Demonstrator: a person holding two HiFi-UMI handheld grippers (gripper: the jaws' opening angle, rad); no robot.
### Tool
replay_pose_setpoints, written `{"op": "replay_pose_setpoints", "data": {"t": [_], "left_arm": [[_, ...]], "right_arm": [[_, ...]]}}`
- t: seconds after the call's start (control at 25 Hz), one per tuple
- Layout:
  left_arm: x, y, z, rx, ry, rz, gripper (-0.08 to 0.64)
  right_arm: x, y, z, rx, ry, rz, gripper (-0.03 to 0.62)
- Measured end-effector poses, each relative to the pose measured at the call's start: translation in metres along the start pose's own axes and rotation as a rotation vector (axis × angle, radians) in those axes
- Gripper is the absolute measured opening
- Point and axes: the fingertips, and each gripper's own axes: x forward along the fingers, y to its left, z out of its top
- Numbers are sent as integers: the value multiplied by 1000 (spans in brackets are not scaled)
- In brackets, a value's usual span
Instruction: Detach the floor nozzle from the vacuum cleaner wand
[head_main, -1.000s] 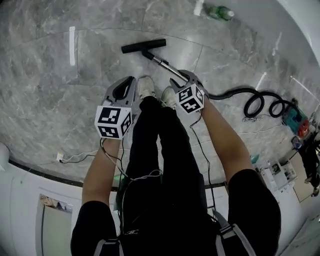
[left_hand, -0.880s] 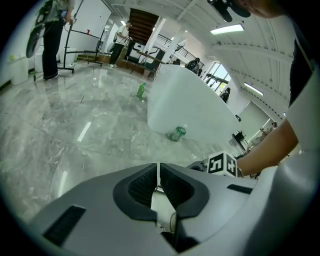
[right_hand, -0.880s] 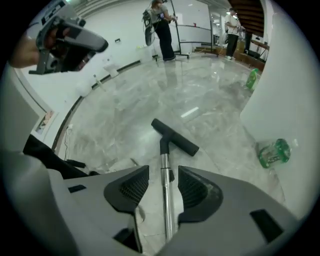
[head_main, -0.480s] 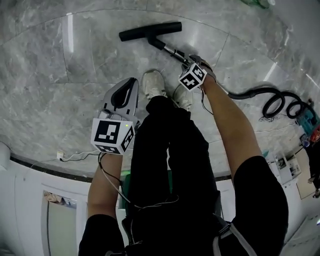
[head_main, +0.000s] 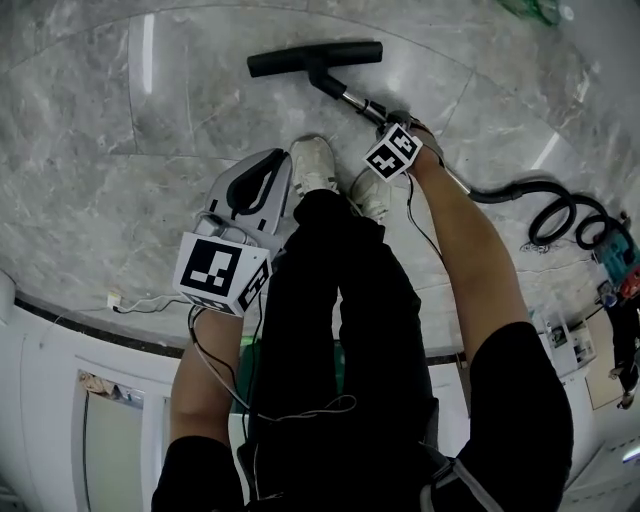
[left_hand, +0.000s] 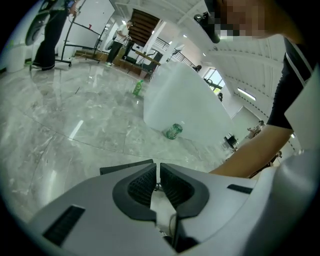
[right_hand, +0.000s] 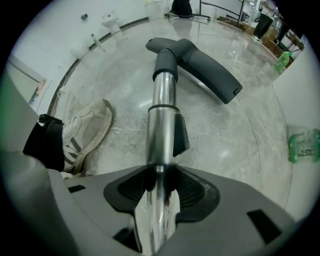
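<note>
Over the grey marble floor (head_main: 100, 150), the left gripper (left_hand: 156, 167) hung clenched on nothing, while the right gripper (right_hand: 159, 182) had just been closing its jaws on the wand (right_hand: 162, 130). That grip looked worth firming before pulling the floor nozzle (right_hand: 200, 62), farther out, straight off.

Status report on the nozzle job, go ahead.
Left tongs shut, empty. Right tongs just closing, gripping the wand. Floor nozzle not yet detached. Shoe beside the wand, nothing blocking.
</note>
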Motion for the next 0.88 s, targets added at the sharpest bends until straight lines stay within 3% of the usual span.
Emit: {"op": "replay_pose_setpoints", "data": {"t": [0.28, 0.48, 0.64, 0.88], "left_arm": [[-23, -45, 15, -58, -9, -32, 8], [-37, -89, 62, -147, -110, -51, 45], [-46, -126, 109, -145, -181, -85, 106], [-68, -186, 174, -219, -318, -243, 186]], "right_arm": [[-97, 5, 2, -15, -147, -13, 187], [-216, -13, 2, 21, -309, -61, 186], [-313, -19, 1, 50, -427, -80, 187], [-406, -9, -8, 49, -518, -128, 186]]}}
